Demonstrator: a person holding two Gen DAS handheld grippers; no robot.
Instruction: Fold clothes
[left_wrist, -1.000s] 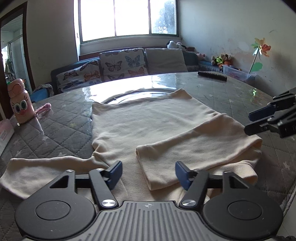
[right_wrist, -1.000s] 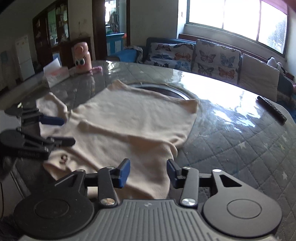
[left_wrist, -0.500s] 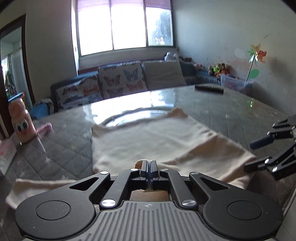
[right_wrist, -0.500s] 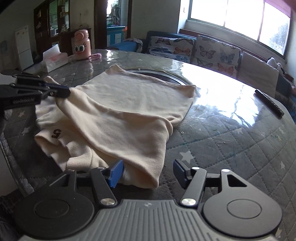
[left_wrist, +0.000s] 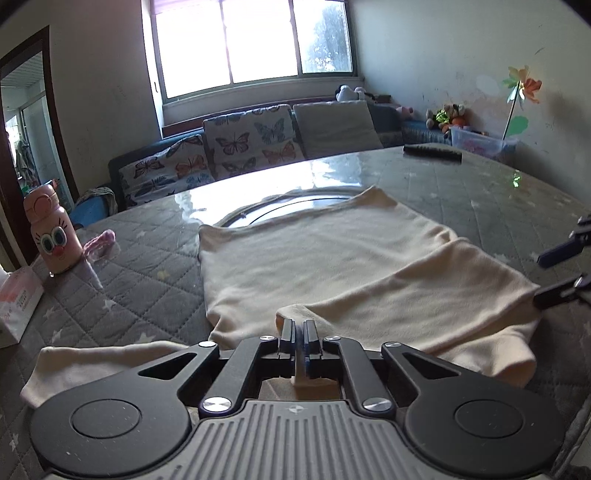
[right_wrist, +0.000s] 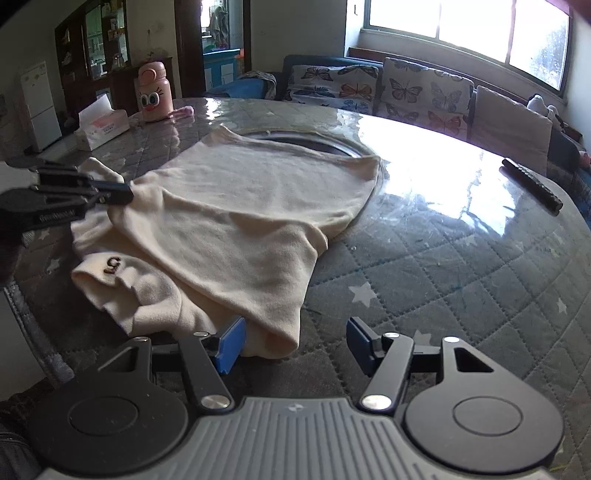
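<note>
A cream long-sleeved shirt (left_wrist: 325, 258) lies flat on the quilted grey table (left_wrist: 147, 266), one sleeve folded across its body. It also shows in the right wrist view (right_wrist: 240, 206), with a brown "5" on the bunched near part. My left gripper (left_wrist: 299, 328) is shut on the end of the folded sleeve, and shows at the left of the right wrist view (right_wrist: 110, 195). My right gripper (right_wrist: 291, 341) is open and empty, its jaws on either side of the shirt's near fold; its fingers (left_wrist: 557, 254) show at the right edge of the left wrist view.
A pink cartoon bottle (left_wrist: 51, 236) and a tissue box (left_wrist: 16, 306) stand at the table's left. A black remote (right_wrist: 532, 188) lies at the far right. A round glass inset (left_wrist: 288, 206) lies beyond the shirt. A butterfly-print sofa (left_wrist: 229, 151) stands behind the table.
My left gripper closed on the sleeve end and lifted it slightly. My right gripper stayed open and drew back a little toward the shirt's near edge.
</note>
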